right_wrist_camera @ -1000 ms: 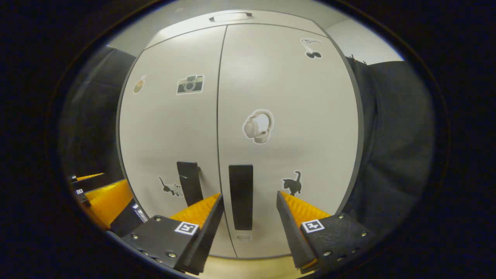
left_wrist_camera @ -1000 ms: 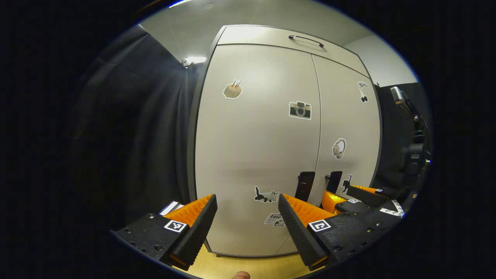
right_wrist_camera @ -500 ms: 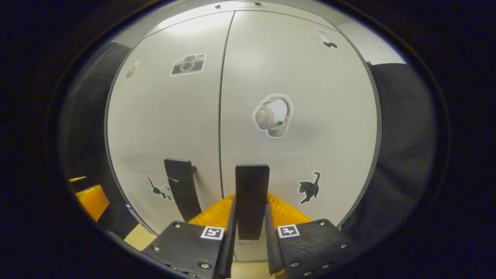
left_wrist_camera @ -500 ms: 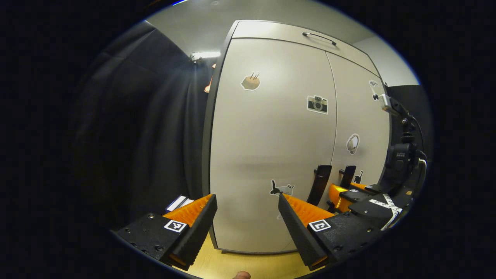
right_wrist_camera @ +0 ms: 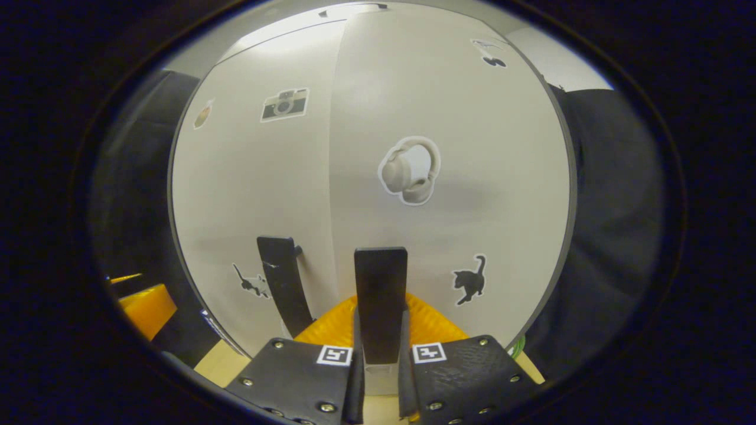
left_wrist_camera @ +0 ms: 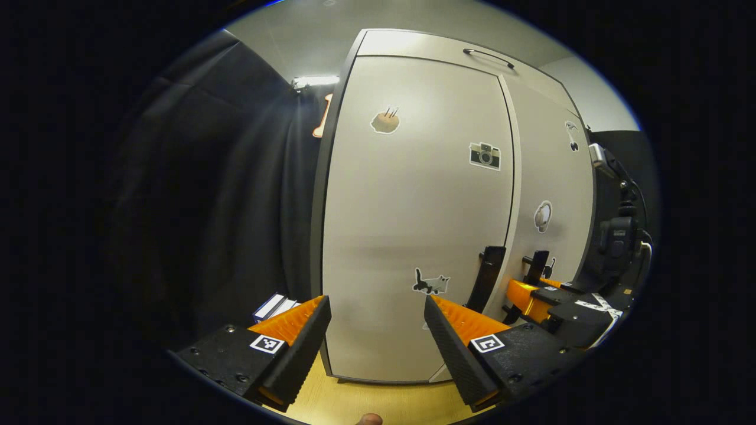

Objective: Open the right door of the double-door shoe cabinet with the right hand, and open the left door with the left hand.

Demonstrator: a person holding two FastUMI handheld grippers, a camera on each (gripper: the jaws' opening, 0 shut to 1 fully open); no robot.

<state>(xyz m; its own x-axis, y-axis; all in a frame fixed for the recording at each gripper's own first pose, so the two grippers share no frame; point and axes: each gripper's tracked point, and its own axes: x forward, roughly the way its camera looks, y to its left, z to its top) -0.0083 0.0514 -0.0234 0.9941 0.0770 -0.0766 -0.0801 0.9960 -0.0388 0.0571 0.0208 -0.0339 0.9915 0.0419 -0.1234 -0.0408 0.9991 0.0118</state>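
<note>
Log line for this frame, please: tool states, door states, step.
right tool: shut on right door handle | right door: ajar | left tool: open, off left door handle | left door: closed

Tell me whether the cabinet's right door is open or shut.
Just cracked open. In the left gripper view the right door stands out past the left door at the seam, with the right tongs clamped on its handle.

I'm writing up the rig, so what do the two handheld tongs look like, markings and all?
Both the left tongs and right tongs have black textured bodies with screws, ribbed orange panels and small square black-and-white tags. The right tongs' rear carries a black mount and a cable.
</note>
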